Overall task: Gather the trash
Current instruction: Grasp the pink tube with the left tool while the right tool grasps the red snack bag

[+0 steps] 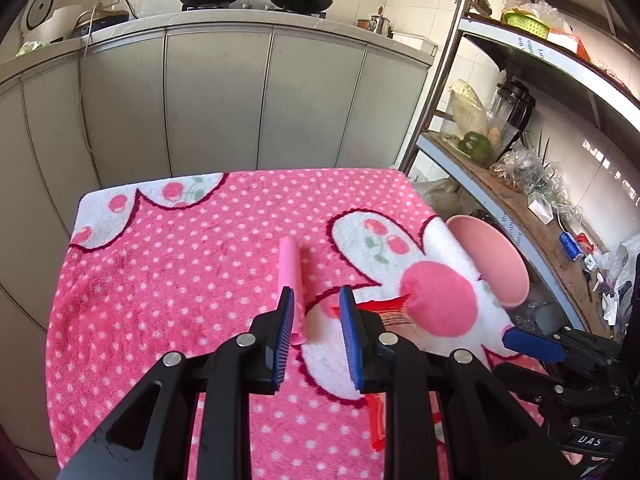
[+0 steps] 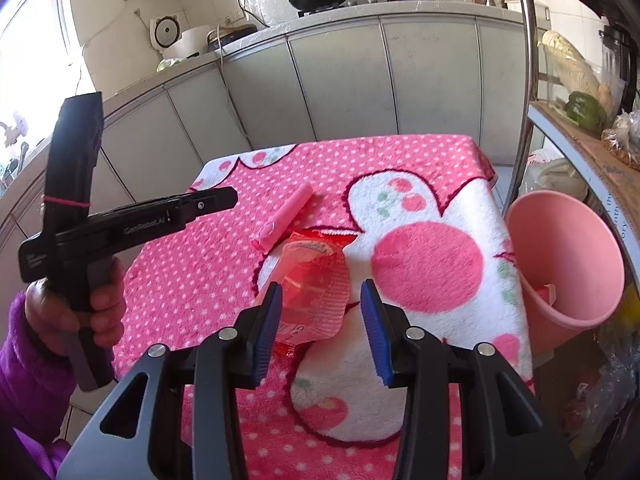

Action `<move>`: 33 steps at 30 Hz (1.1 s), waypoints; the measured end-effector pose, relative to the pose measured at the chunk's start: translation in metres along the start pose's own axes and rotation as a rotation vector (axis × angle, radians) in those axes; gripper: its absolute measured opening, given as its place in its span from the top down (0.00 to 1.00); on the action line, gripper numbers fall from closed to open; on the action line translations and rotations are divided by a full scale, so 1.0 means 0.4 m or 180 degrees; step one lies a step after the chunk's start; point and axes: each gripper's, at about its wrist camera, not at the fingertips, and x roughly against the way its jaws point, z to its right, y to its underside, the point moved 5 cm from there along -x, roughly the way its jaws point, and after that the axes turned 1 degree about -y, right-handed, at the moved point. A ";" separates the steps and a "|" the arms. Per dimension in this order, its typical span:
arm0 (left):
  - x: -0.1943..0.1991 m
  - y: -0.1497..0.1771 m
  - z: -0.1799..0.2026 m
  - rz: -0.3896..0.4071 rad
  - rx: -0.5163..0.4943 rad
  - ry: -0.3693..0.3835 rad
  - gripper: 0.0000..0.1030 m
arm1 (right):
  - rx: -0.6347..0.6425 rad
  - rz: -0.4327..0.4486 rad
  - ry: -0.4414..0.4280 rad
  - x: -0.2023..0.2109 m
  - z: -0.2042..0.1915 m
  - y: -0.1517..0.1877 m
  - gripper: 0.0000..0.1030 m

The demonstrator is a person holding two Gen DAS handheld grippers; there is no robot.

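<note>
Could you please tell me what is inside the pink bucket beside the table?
The pink bucket looks mostly bare inside; one small pinkish scrap lies low by the near wall. Its rim hides the very bottom.

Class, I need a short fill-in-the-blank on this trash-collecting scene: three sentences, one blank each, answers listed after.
1. The pink tube lies on a pink ____-dotted blanket.
2. The pink bin stands off the blanket's ____ edge.
3. The clear red wrapper lies in front of the ____ gripper.

Answers: white; right; right

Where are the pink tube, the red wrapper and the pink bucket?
pink tube [image 2: 286,216]: right wrist view, middle of its body.
red wrapper [image 2: 316,284]: right wrist view, clear centre.
pink bucket [image 2: 568,256]: right wrist view, inner wall.
</note>
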 end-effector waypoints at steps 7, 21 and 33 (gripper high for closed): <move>-0.085 0.011 -0.060 -0.0302 0.0213 0.0102 0.78 | -0.0056 -0.0189 -0.0294 -0.045 -0.028 0.009 0.60; -0.231 0.021 -0.052 -0.0687 0.0195 0.0098 0.77 | -0.0265 -0.0433 -0.0568 -0.102 -0.055 0.003 0.59; -0.176 0.025 -0.056 -0.0351 0.0064 0.0113 0.78 | -0.0498 -0.0628 -0.0601 -0.169 -0.071 0.008 0.60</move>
